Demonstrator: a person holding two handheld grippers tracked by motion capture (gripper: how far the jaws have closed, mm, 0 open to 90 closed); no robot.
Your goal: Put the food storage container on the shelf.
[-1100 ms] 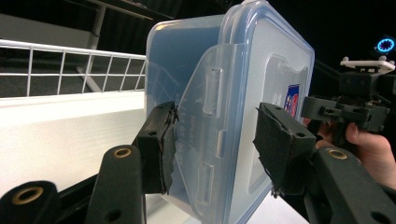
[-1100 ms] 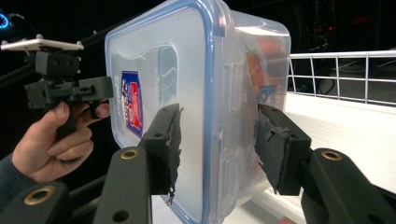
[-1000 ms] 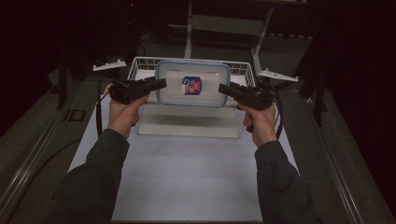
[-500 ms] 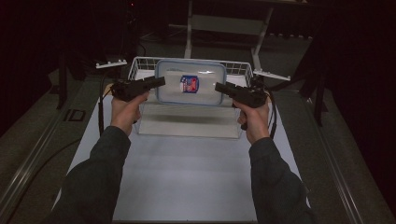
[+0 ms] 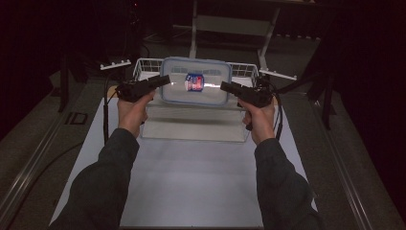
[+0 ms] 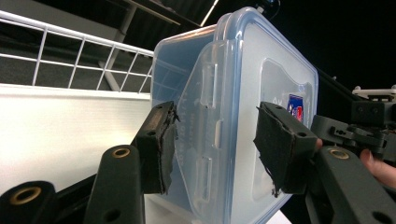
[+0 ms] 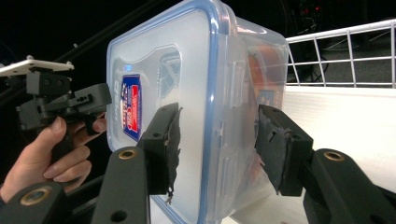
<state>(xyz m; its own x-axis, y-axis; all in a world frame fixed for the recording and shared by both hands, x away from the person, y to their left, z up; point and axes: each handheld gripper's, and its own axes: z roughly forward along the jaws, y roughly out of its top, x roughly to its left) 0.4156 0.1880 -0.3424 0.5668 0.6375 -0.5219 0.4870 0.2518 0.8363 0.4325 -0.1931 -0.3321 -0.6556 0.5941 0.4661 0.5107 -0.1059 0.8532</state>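
A clear plastic container (image 5: 210,93) with a blue-rimmed lid and a red-and-blue label (image 5: 194,82) hangs above the table, tilted so the lid faces me. My left gripper (image 5: 163,81) is shut on its left edge. In the left gripper view the container (image 6: 233,70) sits between the pads of that gripper (image 6: 217,140), by the lid latch. My right gripper (image 5: 226,87) is shut on the right edge. The right gripper view shows one pad on the lid of the container (image 7: 201,70) and one on its body, with the gripper (image 7: 219,144) straddling the rim. Something orange shows inside.
A white wire basket (image 5: 143,67) stands behind the container at the table's far edge. A pale translucent box (image 5: 191,127) lies on the white table sheet (image 5: 201,182) below the container. Dark floor and a metal stand surround the table.
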